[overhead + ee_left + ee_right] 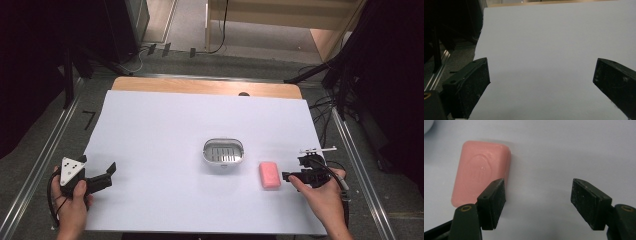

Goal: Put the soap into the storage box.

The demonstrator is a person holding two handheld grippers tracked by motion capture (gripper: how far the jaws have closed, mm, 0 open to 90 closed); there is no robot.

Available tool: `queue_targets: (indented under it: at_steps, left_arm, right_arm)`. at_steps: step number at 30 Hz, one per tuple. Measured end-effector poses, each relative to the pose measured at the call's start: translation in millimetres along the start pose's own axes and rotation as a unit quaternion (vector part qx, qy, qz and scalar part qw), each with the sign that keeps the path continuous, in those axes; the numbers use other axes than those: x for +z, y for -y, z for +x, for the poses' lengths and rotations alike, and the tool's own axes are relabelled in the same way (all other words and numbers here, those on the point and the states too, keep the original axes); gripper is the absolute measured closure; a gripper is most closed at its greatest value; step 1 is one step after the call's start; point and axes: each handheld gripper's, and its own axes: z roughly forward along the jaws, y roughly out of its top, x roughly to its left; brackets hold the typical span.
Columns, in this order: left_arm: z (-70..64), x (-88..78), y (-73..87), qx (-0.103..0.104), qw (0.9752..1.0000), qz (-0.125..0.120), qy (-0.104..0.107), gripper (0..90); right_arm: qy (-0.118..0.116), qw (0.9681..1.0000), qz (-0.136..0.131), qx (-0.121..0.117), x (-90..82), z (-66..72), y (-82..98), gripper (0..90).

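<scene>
A pink bar of soap lies flat on the white sheet, right of a small oval metal soap dish with a slotted floor. My right gripper sits just right of the soap, held by a hand. In the right gripper view its jaws stand open over bare sheet, and the soap lies outside the left jaw, partly behind it. My left gripper rests at the sheet's front left corner. It is open, with only white sheet between its jaws.
The white sheet covers most of the table, with a strip of wood bare at the back edge. Metal rails run along both sides. Cables and dark stands crowd the floor at the right.
</scene>
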Motion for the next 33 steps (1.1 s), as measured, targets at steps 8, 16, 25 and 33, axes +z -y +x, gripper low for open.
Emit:
queue_targets:
  at_steps: [8,16,25,33]
  left_arm:
    - [0.0,0.0,0.0,0.004,1.0000,0.000,0.000,0.9]
    - [-0.4,0.1,0.1,0.006,1.0000,-0.001,0.000,0.9]
    - [-0.7,0.1,0.1,0.007,1.0000,-0.002,-0.001,0.9]
    - [-0.9,0.1,0.1,0.007,1.0000,-0.002,-0.003,0.9]
  right_arm:
    - [-0.013,0.9999,0.011,-0.003,-1.7,10.4,-11.4,29.1]
    - [-0.016,0.9998,0.014,0.002,0.4,21.1,-15.5,34.3]
    - [-0.019,0.9995,0.026,0.004,9.3,35.7,-18.2,33.0]
    - [-0.024,0.9992,0.031,0.010,15.0,44.2,-20.7,30.8]
